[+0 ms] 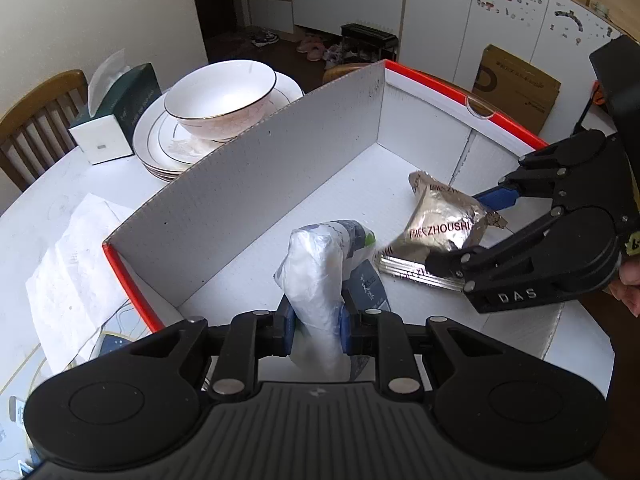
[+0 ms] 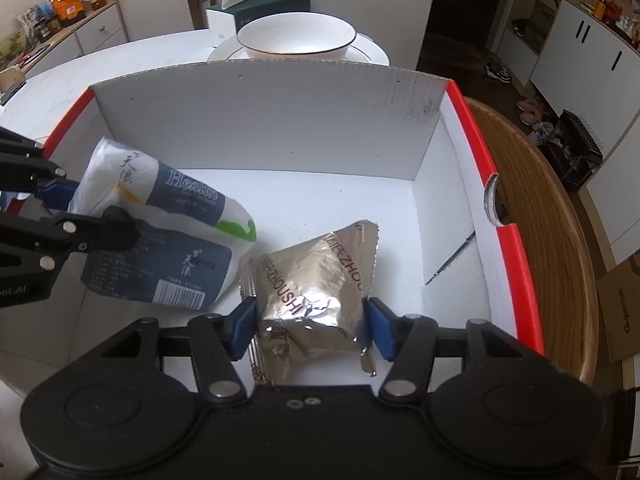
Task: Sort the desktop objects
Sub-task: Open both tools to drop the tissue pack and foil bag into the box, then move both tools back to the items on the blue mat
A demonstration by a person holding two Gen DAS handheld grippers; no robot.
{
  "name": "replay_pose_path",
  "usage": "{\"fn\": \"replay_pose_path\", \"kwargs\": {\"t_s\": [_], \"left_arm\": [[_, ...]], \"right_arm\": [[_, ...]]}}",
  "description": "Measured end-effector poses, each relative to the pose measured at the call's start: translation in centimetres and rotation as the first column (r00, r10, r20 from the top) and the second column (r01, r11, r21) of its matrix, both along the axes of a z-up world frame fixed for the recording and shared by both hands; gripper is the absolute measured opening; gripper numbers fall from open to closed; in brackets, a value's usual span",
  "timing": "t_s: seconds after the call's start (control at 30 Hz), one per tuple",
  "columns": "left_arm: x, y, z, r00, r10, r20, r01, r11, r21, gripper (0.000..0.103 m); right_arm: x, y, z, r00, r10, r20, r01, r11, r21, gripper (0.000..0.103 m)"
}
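The left gripper point(image 1: 316, 330) has its jaws clenched on a tissue pack point(image 1: 320, 276), low inside the white box point(image 1: 248, 184). Beside it the right gripper point(image 2: 310, 326) straddles a foil packet point(image 2: 316, 284), jaws slack either side. Only the left view shows crumpled paper point(image 1: 76, 268) on the desk point(image 1: 44, 196); the bowl point(image 2: 296, 36) stands beyond.

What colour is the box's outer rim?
Red-orange on the box rim, white inside; clearest in the right wrist view.
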State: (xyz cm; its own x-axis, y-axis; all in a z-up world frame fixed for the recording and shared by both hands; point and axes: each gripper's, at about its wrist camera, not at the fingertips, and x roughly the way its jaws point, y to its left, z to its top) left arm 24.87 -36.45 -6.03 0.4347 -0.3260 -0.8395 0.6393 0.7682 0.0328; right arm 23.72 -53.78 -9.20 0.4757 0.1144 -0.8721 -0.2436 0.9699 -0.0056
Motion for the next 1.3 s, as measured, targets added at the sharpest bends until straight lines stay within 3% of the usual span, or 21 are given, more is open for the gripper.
{"fn": "replay_pose_path", "kwargs": {"t_s": [0.07, 0.47, 0.5, 0.57, 0.6, 0.9, 1.0, 1.3], "left_arm": [[0.0, 0.0, 0.1, 1.000, 0.006, 0.002, -0.006, 1.000, 0.000, 0.020], [-0.8, 0.8, 1.3, 0.999, 0.024, 0.029, -0.023, 0.999, -0.034, 0.033], [-0.9, 1.0, 1.5, 0.999, 0.027, 0.034, -0.026, 0.999, -0.039, 0.037], [-1.2, 1.2, 1.9, 0.998, 0.037, 0.057, -0.034, 0.998, -0.050, 0.067], [-1.4, 1.4, 2.2, 0.997, 0.042, 0.071, -0.038, 0.998, -0.056, 0.070], [-2.8, 2.2, 3.3, 0.995, 0.046, 0.084, -0.037, 0.994, -0.104, 0.071], [-3.3, 2.8, 3.8, 0.995, 0.052, 0.089, -0.040, 0.991, -0.131, 0.076], [-4.9, 5.5, 5.3, 0.988, 0.096, 0.122, -0.072, 0.979, -0.190, 0.078]], "right_arm": [[-0.1, 0.1, 0.2, 1.000, 0.001, 0.011, -0.001, 1.000, -0.003, 0.069], [-1.0, -0.3, 2.8, 0.997, 0.004, 0.078, -0.006, 1.000, 0.025, 0.081], [-1.0, -0.4, 3.0, 0.997, 0.005, 0.082, -0.007, 1.000, 0.029, 0.082], [-1.3, -0.4, 3.4, 0.996, 0.007, 0.091, -0.010, 0.999, 0.036, 0.083], [-1.5, -0.4, 3.6, 0.995, 0.009, 0.096, -0.013, 0.999, 0.040, 0.084], [-3.1, -0.4, 4.8, 0.990, 0.022, 0.136, -0.035, 0.995, 0.097, 0.087], [-3.7, -0.4, 5.5, 0.986, 0.023, 0.164, -0.044, 0.991, 0.126, 0.096], [-6.0, 0.5, 7.7, 0.972, 0.010, 0.236, -0.053, 0.983, 0.177, 0.098]]}}
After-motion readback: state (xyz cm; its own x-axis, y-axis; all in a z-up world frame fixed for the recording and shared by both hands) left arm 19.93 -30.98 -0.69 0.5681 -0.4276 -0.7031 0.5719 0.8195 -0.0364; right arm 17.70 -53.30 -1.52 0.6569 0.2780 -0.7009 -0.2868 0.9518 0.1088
